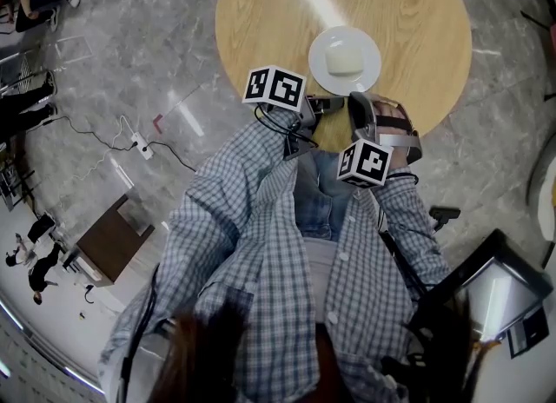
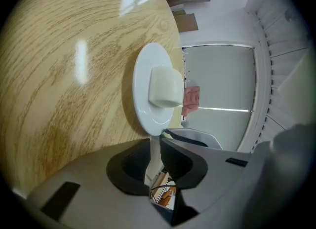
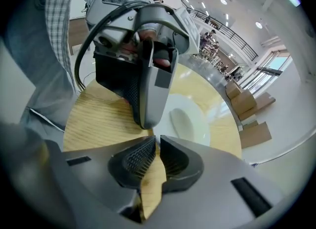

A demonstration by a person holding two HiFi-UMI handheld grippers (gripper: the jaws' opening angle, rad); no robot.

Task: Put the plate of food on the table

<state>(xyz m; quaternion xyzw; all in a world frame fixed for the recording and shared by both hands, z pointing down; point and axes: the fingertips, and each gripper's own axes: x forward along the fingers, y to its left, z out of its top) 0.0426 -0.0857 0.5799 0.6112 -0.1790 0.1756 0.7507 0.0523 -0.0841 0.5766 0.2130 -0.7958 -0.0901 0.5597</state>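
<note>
Round wooden table, grey marble floor

The round wooden bench carries a white plate near its edge, holding a pale food block.

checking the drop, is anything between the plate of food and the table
Nothing visible: the plate rests flat on the round wooden table, its near rim between the jaws of the left gripper.
</note>
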